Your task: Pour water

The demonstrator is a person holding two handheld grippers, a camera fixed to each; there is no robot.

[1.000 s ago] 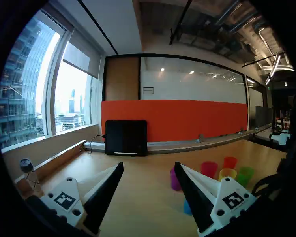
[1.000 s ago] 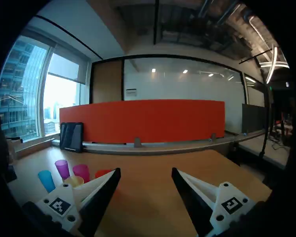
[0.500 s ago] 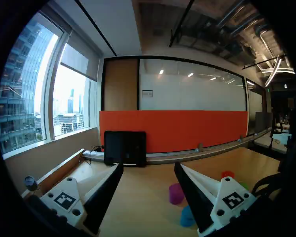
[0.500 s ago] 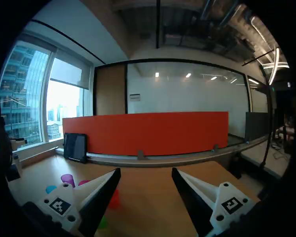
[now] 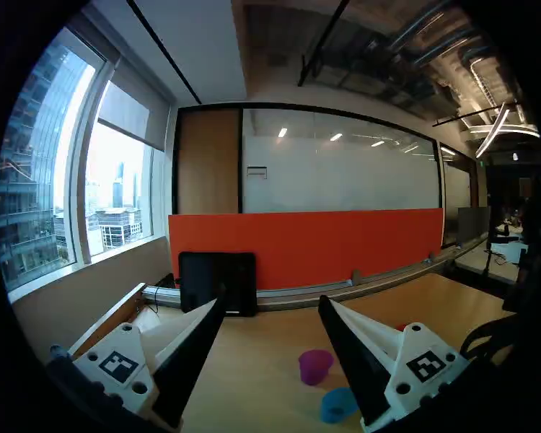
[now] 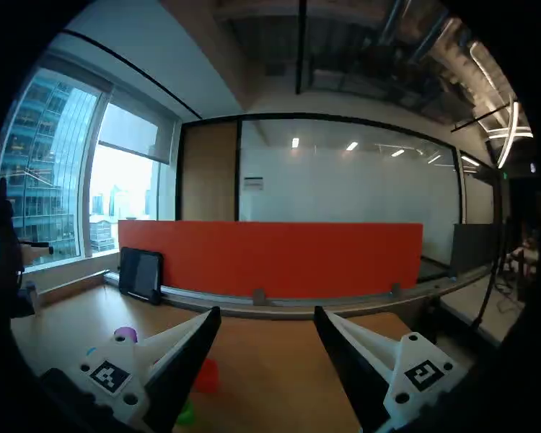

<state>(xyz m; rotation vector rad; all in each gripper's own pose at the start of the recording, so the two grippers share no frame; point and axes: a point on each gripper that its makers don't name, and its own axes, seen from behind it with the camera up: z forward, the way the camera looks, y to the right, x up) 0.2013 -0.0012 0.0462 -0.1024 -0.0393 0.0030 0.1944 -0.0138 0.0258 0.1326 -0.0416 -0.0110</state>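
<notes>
Cups [image 5: 314,364] are sliding lower in view because the left gripper [image 5: 270,300] and right gripper [image 6: 267,310] are lifting, all 2 gaping wide and empty, so pouring isn't starting yet.

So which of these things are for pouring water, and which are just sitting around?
For the job: purple cup, blue cup, red cup, green cup, left gripper, right gripper.
Just lying about: black tablet, orange divider.

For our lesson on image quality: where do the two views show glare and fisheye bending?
Left gripper view: the window is blown out white, and its frame bows outward. Right gripper view: the window glares likewise, its uprights curving near the edge.
</notes>
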